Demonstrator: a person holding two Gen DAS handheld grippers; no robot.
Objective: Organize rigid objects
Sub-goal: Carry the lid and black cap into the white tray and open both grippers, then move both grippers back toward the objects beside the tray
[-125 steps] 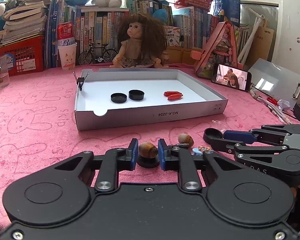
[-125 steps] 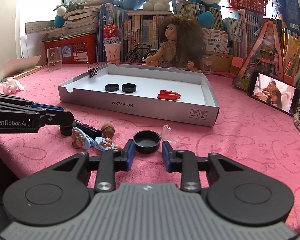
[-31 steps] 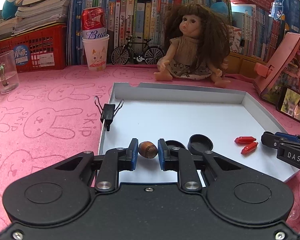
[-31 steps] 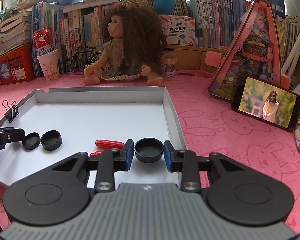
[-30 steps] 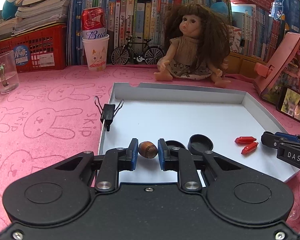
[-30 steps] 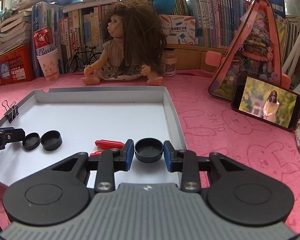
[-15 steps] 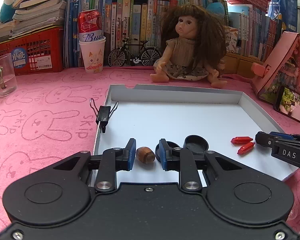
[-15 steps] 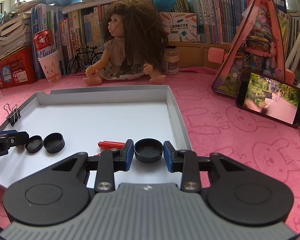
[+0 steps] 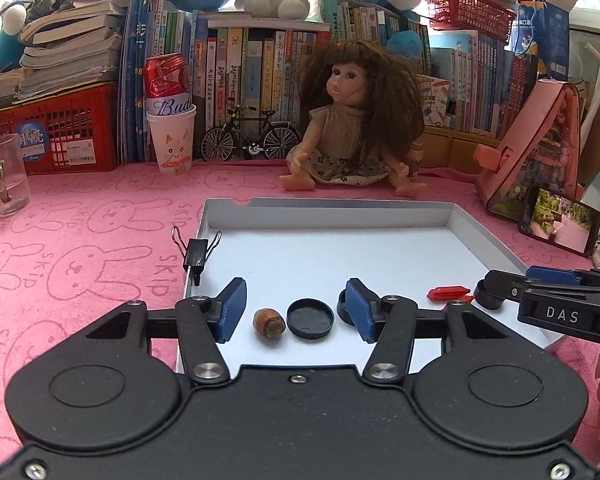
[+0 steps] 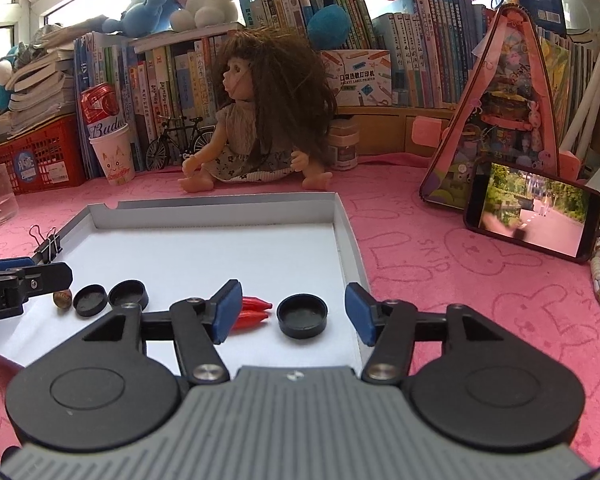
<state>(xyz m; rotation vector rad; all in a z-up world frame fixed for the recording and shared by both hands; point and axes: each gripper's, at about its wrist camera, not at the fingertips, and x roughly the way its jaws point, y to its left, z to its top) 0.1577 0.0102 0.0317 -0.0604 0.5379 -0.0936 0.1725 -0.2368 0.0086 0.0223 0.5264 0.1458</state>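
Observation:
A brown nut [image 9: 269, 322] lies on the floor of the white tray [image 9: 328, 213], next to a black cap [image 9: 310, 318]. Both sit between the spread pads of my left gripper [image 9: 296, 308], whose jaws are opening and touch neither. A second cap [image 9: 341, 305] is half hidden behind the right pad. In the right wrist view another black cap [image 10: 303, 314] rests on the tray [image 10: 220, 213] near its right wall, loose between the opening jaws of my right gripper [image 10: 293, 314]. Two red pieces [image 10: 253, 310] lie just left of it.
A binder clip [image 9: 198, 250] is clamped on the tray's left wall. A doll [image 9: 350, 136] sits behind the tray. A phone [image 10: 534, 210] and a pink toy house [image 10: 508, 120] stand to the right. A glass [image 9: 4, 180], a paper cup [image 9: 171, 140] and a red basket [image 9: 56, 136] stand to the left.
Both grippers have opened. The left one let go of the nut, which now lies on the tray floor. The right one let go of its black cap, now resting in the tray.

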